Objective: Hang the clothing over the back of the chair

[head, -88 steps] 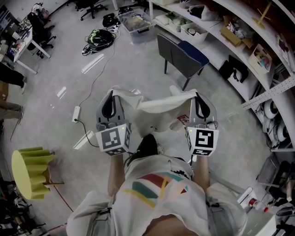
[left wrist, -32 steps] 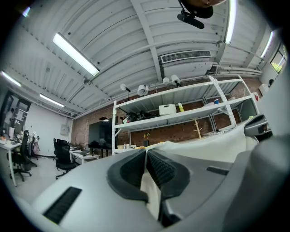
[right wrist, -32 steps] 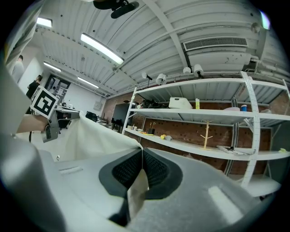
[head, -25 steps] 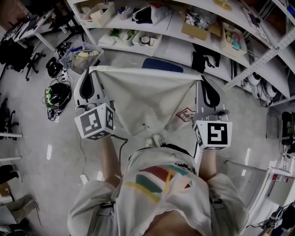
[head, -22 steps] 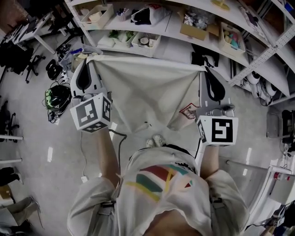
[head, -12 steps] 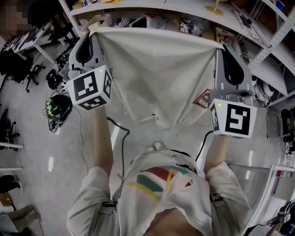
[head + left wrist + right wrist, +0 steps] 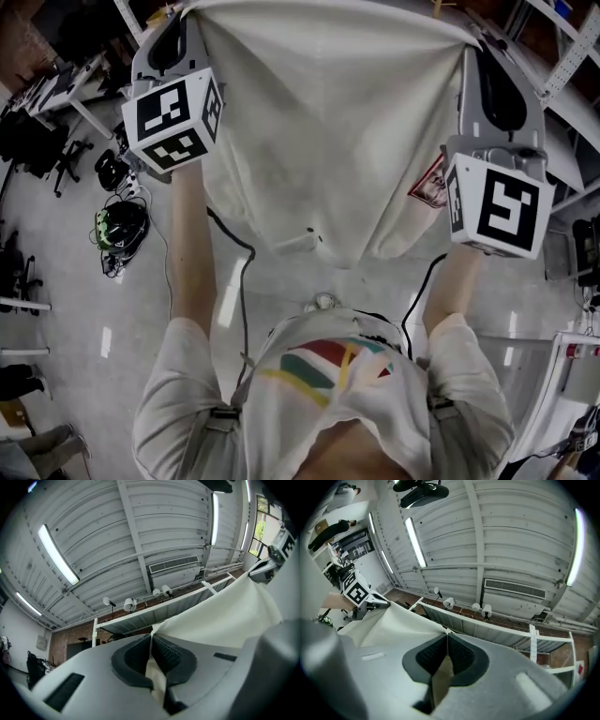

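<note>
The left gripper (image 7: 151, 641), grey with black ribbed pads (image 7: 133, 657), pinches an edge of the cream-white cloth garment (image 7: 225, 620), which stretches up and right from the pads toward the right gripper (image 7: 269, 564), under a corrugated metal ceiling (image 7: 93, 522).

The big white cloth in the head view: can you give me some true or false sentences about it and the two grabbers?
1. The cream fabric garment is stretched between both grippers. True.
2. The left gripper is open and empty. False: its fingers are shut on the garment's edge.
3. The right gripper pinches the garment's other corner. True.
4. The garment lies flat on the ground. False: it hangs in the air above the grey floor.
5. The garment is black. False: it is cream.
</note>
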{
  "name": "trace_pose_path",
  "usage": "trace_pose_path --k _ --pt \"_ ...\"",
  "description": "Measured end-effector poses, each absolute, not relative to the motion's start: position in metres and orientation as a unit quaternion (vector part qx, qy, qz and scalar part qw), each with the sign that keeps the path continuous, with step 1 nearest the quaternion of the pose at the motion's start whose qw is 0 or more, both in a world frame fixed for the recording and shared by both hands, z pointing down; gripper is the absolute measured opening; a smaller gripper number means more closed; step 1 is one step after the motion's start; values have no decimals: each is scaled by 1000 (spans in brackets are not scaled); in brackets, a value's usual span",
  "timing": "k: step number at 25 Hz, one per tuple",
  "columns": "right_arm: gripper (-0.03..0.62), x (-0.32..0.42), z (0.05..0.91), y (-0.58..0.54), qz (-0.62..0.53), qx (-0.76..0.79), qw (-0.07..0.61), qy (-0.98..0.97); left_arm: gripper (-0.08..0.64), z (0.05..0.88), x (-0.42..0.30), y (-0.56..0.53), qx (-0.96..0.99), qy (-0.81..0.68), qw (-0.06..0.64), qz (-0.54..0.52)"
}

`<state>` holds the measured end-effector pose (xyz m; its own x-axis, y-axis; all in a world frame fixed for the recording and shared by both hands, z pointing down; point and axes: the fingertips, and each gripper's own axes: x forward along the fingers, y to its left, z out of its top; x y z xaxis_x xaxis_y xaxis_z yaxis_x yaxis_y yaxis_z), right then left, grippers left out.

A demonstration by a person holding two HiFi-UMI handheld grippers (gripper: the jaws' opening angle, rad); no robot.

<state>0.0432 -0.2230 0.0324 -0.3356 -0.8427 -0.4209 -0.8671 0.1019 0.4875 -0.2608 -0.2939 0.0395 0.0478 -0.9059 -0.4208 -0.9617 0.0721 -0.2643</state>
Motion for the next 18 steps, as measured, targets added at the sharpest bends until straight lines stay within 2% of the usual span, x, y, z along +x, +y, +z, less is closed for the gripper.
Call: trace_pose_path --k 11,18 --pt "11 49 -4 -228 355 -589 41 725 14 -6 -254 -294 -683 673 273 80" --pt "11 53 38 -253 314 -597 3 738 15 26 -253 -315 -697 671 249 45"
